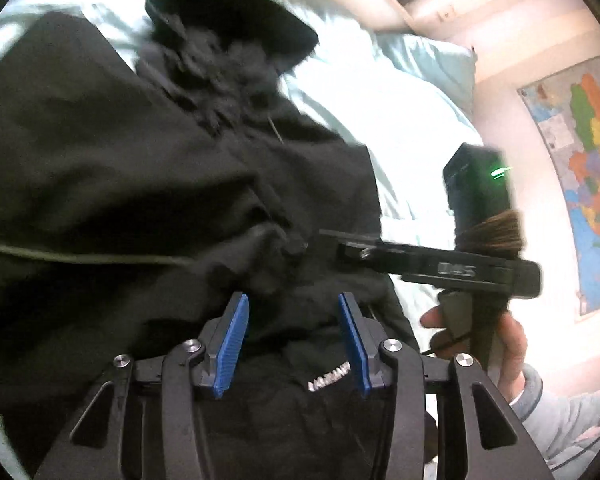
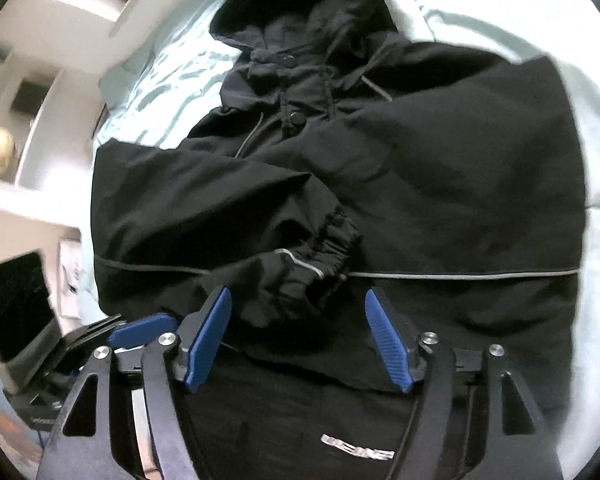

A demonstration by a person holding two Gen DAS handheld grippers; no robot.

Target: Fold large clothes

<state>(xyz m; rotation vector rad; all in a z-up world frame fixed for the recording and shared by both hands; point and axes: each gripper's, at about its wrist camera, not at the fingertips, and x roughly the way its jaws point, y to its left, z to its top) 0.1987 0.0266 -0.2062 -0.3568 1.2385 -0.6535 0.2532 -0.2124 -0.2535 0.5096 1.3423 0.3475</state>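
A large black hooded jacket point(image 2: 420, 168) lies spread on a pale blue bed sheet point(image 2: 172, 76), hood point(image 2: 300, 4) at the far end. One sleeve is folded across the front, its elastic cuff point(image 2: 324, 248) near the middle. The jacket also fills the left wrist view point(image 1: 140, 180). My right gripper point(image 2: 298, 340) is open and empty, hovering over the lower jacket just short of the cuff. My left gripper point(image 1: 292, 336) is open and empty above the jacket's lower part with its white logo point(image 1: 327, 380). The right gripper's body point(image 1: 440, 266) appears side-on in the left wrist view, fingers over the jacket.
A pillow point(image 1: 428, 64) lies at the bed's head. A coloured map point(image 1: 588, 168) hangs on the wall. A dark screen point(image 2: 16, 304) stands beside the bed on the left of the right wrist view. The left gripper's blue finger point(image 2: 140, 332) shows there too.
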